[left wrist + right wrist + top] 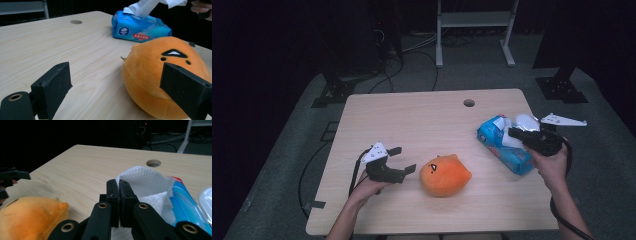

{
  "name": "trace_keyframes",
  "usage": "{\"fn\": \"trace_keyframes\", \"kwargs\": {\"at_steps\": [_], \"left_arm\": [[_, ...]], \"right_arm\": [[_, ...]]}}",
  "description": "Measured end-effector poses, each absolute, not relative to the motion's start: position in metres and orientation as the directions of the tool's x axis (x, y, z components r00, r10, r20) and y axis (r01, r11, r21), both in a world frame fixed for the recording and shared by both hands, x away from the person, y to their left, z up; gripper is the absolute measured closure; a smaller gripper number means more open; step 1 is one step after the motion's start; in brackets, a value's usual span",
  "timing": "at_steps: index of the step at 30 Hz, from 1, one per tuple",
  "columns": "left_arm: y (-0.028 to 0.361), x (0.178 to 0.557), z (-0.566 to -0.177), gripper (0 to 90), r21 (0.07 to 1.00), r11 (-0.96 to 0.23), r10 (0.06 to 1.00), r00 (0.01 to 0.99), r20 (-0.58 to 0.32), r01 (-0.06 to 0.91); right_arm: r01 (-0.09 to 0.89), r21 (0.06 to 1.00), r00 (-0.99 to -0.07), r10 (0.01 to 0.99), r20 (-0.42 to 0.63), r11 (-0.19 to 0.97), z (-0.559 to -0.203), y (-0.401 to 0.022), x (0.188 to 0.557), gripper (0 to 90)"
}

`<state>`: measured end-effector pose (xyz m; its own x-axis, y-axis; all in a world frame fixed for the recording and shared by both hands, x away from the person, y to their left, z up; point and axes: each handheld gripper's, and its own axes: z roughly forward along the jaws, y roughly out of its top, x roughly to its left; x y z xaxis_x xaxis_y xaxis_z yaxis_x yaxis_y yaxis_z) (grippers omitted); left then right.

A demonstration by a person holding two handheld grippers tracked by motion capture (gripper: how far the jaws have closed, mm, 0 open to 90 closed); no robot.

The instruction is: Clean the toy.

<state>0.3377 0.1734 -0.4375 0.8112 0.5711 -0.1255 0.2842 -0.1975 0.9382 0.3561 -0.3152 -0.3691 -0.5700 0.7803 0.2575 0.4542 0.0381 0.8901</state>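
A blue tissue pack [507, 150] lies at the table's right side, with a white tissue [145, 182] rising out of its top. My right gripper [513, 133] is over the pack, its jaws pressed together on that tissue [145, 7], which stretches up from the pack [140, 28]. In the right gripper view the right gripper [119, 185] shows no gap between its jaws. An orange plush [444, 175] with a drawn face sits near the front middle. My left gripper [406, 159] rests just left of it, open, with the plush [150, 75] beside its right jaw and apart from it.
The wooden table [412, 120] has a round cable hole [469, 103] near its far edge. Behind the table, a white frame [474, 20] and black stands are on the dark floor, with cables. Bare wood spans the table's left and far parts.
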Motion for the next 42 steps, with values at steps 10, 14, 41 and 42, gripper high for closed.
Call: {"fn": "trace_keyframes", "kwargs": {"at_steps": [10, 14, 41, 42], "left_arm": [[0.162, 0.333, -0.438, 8.9, 0.937, -0.211, 0.527, 0.84, -0.132, 0.28], [0.159, 0.333, -0.439, 8.9, 0.935, -0.229, 0.507, 0.853, -0.122, 0.27], [0.134, 0.326, -0.444, 10.4, 0.932, -0.267, 0.42, 0.9, -0.115, 0.243], [0.133, 0.325, -0.444, 12.3, 0.933, -0.271, 0.414, 0.904, -0.111, 0.238]], "right_arm": [[0.355, 0.926, -0.736, 0.649, 0.193, 0.126, -0.338, -0.266, 0.33, 86.9], [0.335, 0.928, -0.8, 0.57, 0.188, 0.163, -0.333, -0.239, 0.32, 86.8], [0.322, 0.848, -0.909, 0.387, 0.154, 0.421, -0.381, -0.167, 0.305, 67.8], [0.323, 0.85, -0.911, 0.382, 0.158, 0.417, -0.381, -0.168, 0.305, 67.6]]}}
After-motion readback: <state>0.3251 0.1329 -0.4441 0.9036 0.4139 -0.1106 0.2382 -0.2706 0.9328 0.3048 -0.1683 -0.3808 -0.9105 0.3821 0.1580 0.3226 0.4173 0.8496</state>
